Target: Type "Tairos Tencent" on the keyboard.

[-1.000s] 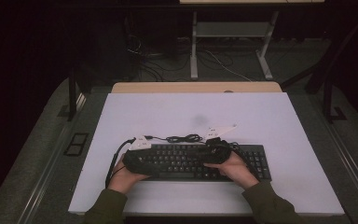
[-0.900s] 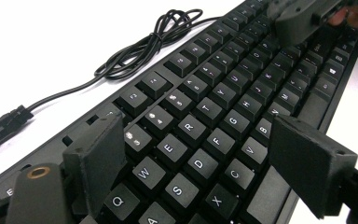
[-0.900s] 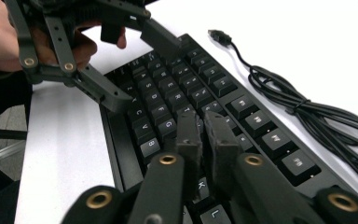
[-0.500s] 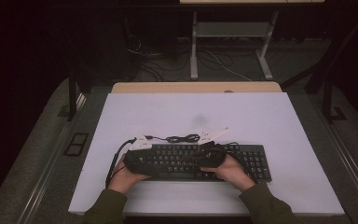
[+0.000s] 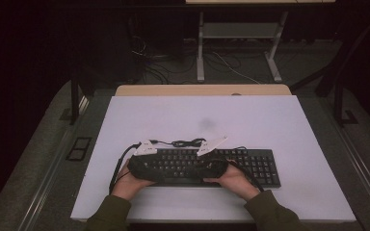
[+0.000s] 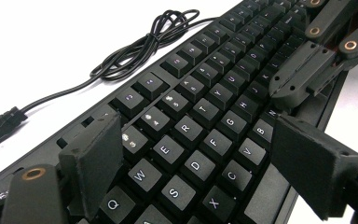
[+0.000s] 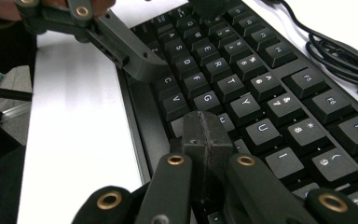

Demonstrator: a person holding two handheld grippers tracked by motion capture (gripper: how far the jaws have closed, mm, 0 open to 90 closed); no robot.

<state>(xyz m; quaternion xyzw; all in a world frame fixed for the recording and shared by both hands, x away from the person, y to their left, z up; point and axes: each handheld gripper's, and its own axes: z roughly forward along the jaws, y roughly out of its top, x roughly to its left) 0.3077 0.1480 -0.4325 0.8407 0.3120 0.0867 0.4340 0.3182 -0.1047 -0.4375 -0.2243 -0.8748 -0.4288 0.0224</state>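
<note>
A black keyboard [image 5: 255, 166] lies on the white table [image 5: 270, 120], toward its front edge. Its coiled cable [image 5: 188, 142] rests just behind it. My left gripper [image 6: 196, 126] is open over the keyboard's left half. One pad [image 6: 95, 154] hangs by the number row and the other pad [image 6: 310, 165] by the front edge, with the letter keys [image 6: 186, 140] between them. My right gripper [image 7: 206, 123] is shut, with its tip down on the keys near H and J. Nothing is between its jaws. The right gripper [image 6: 298, 79] and the left gripper [image 7: 177, 32] point toward each other.
The cable [image 6: 135, 51] loops on the table behind the function keys. A tan tabletop edge [image 5: 202, 90] adjoins the far side of the white table. A desk frame [image 5: 201, 48] and floor cables stand beyond it. The number pad [image 5: 262, 168] lies right of my hands.
My right gripper has slid left along the keyboard and sunk a little onto the keys. The left gripper has kept still.
</note>
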